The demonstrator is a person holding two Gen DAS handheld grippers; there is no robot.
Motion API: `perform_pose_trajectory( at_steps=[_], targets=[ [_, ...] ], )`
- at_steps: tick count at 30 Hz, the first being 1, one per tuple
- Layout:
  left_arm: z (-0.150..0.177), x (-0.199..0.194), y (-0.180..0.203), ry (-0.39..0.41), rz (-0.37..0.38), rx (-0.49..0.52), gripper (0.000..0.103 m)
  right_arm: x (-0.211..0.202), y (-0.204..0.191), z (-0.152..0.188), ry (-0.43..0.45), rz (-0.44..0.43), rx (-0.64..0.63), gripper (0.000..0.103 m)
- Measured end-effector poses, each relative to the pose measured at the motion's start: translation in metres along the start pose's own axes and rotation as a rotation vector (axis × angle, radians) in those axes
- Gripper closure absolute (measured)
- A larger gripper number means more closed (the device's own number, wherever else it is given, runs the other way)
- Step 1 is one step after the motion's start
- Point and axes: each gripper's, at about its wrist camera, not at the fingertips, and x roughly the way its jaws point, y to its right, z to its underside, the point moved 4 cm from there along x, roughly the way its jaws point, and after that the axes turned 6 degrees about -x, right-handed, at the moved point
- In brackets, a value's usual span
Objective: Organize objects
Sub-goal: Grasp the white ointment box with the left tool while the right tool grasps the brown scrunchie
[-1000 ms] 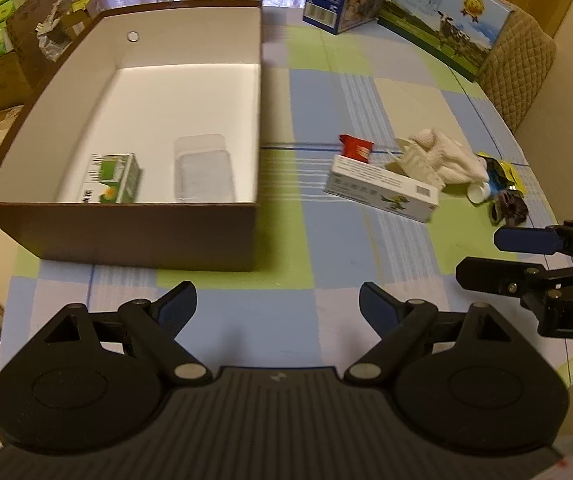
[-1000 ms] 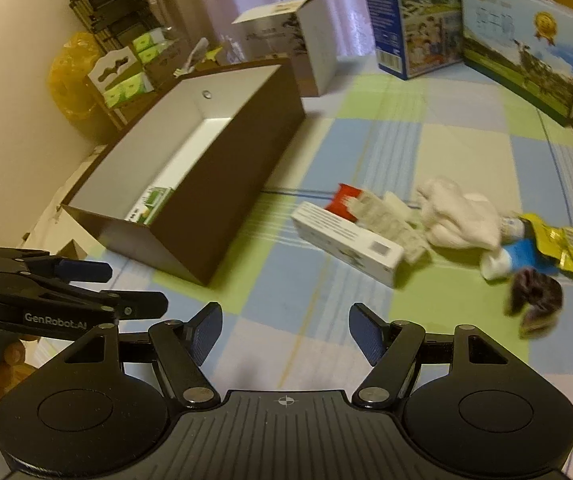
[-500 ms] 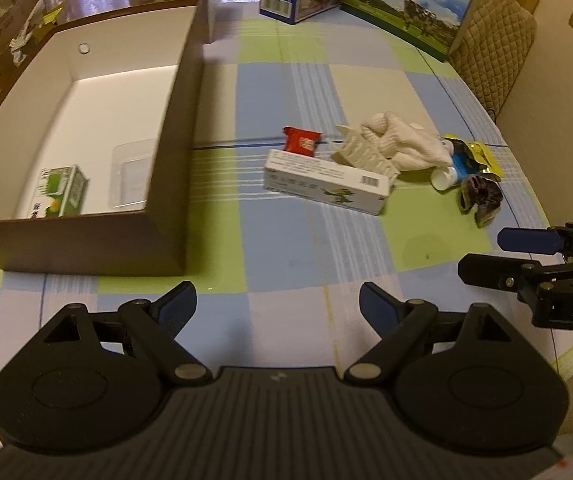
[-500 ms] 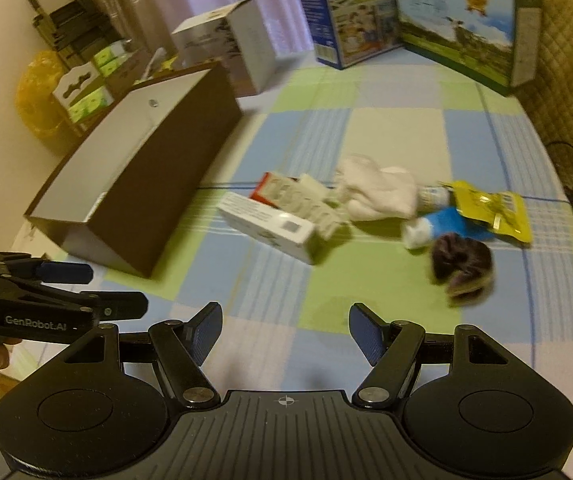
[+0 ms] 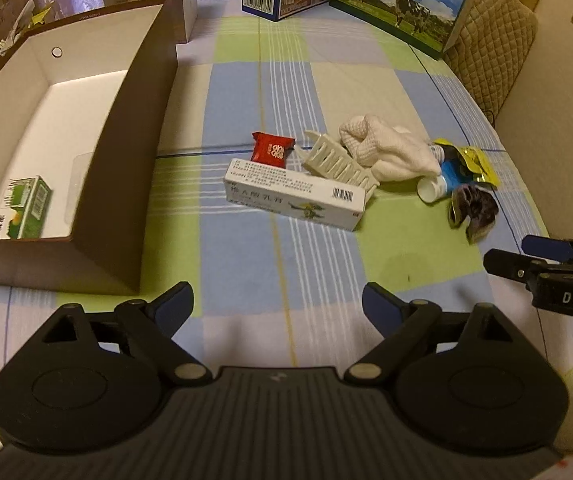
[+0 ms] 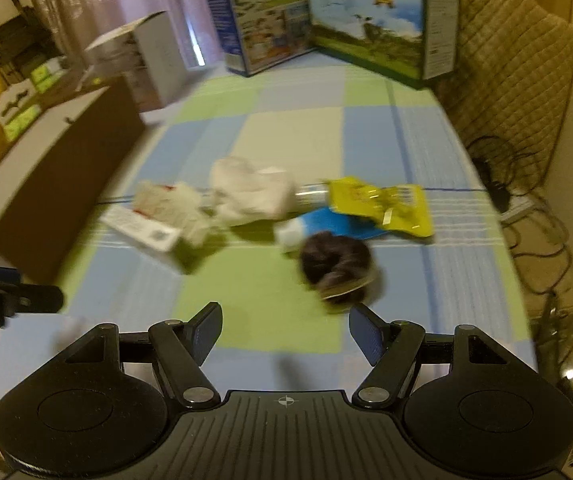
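Two tools are in my hands, and both hang empty over the near edge of the surface (image 5: pixel 246 92), which is covered with a soft checked cloth of blue, green and pale squares. My left tool (image 5: pixel 278 306) has its blue-padded fingers spread wide, nothing between them; my right tool (image 6: pixel 285 330) is spread the same way, with the dark scrunchie (image 6: pixel 336 266) lying just beyond its fingertips (blurred in that view, so I can't read its texture well).

Ahead of the left tool lies a loose cluster. A long white cardboard carton (image 5: pixel 294 196) with printed text and a barcode lies flat. Just behind it sits a small glossy red wrapper (image 5: pixel 272 151). A ribbed white plastic piece (image 5: pixel 338 162) leans against the carton's far edge. Beside that is a rumpled white knitted cloth (image 5: pixel 386 150), lumpy and soft. Further right, a blue tube with a white cap (image 5: pixel 440 182) lies next to a crinkled yellow foil packet (image 5: pixel 476 160).

At left stands the big brown box (image 5: pixel 126 168), rectangular, matte brown outside and white inside. On its floor lies a small green and white carton (image 5: pixel 24 210).

Tall printed cardboard cartons (image 5: pixel 396 0) stand at the far edge.
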Motion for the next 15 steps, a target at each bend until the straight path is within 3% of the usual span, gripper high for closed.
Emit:
perform_pose_trajectory(
  at_steps=[6, 15],
  targets=[
    [-0.011, 0.021, 0.008, 0.002, 0.007, -0.048, 0.013, 0.019, 0.019, -0.006, 0.033, 0.003, -0.001, 0.035],
    [-0.027, 0.05, 0.027, -0.004, 0.02, -0.081, 0.01, 0.042, 0.031, -0.013, 0.014, 0.006, 0.011, 0.035]
  ],
)
